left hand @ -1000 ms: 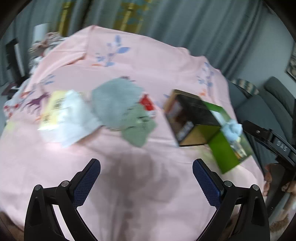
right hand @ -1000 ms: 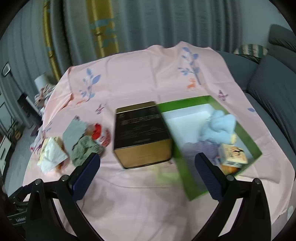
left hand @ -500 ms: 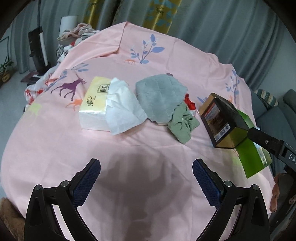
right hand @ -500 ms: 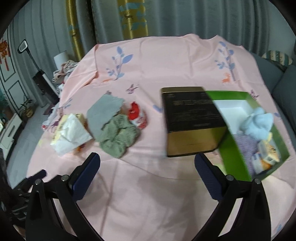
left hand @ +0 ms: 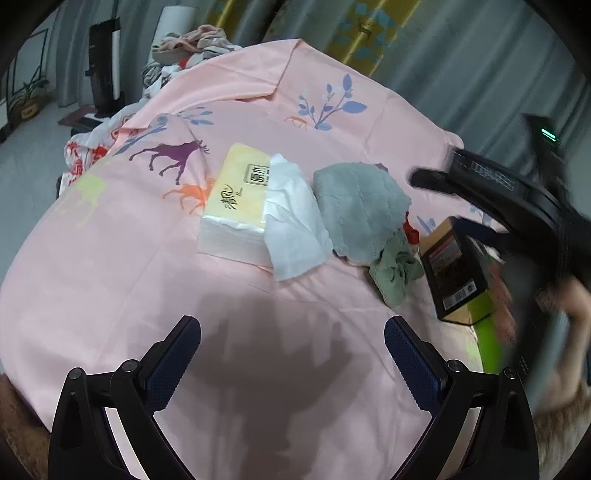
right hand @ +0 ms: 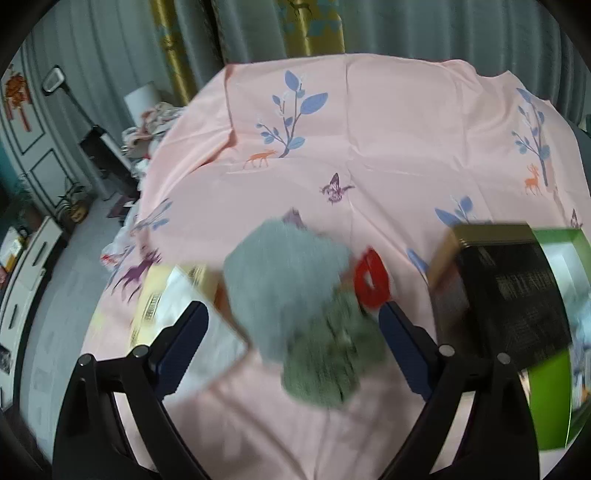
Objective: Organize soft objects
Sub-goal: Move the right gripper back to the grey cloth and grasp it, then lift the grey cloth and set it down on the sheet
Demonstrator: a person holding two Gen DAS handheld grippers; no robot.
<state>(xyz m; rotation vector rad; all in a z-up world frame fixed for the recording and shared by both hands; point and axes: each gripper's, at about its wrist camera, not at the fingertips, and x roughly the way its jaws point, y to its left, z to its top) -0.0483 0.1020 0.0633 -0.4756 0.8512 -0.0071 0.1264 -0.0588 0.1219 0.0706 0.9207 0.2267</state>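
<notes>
**Both grippers spread over a pink sheet strewn with soft things**

A pink printed sheet (left hand: pixel 258 110) fills nearly all of both views, patterned with blue leafy sprigs, deer and a butterfly. Grey curtains (right hand: pixel 406 26) with a yellow band hang across the top of each frame.

In the left wrist view a black and gold box (left hand: pixel 456 273) stands at centre right, tilted, with a green box (left hand: pixel 487 343) just below and behind it. The right wrist view shows the green box at the right edge with something pale inside, too blurred to name.

Left of centre lies a yellow tissue pack (left hand: pixel 236 206), a white tissue (left hand: pixel 295 229) pulled out over its right end. Touching that tissue is a grey cloth (left hand: pixel 358 210), and against the cloth's lower right edge sits a crumpled green cloth (left hand: pixel 395 273). A small red item (right hand: pixel 371 280) peeps out between the cloths and the black box.

The left gripper (left hand: pixel 291 354), at the bottom of its frame, has its blue-padded fingers spread wide over bare sheet, holding nothing. The right gripper (right hand: pixel 291 339) is wide too, its jaws closing; the two cloths show between its fingers, though motion blur hides whether the pads touch them.
</notes>
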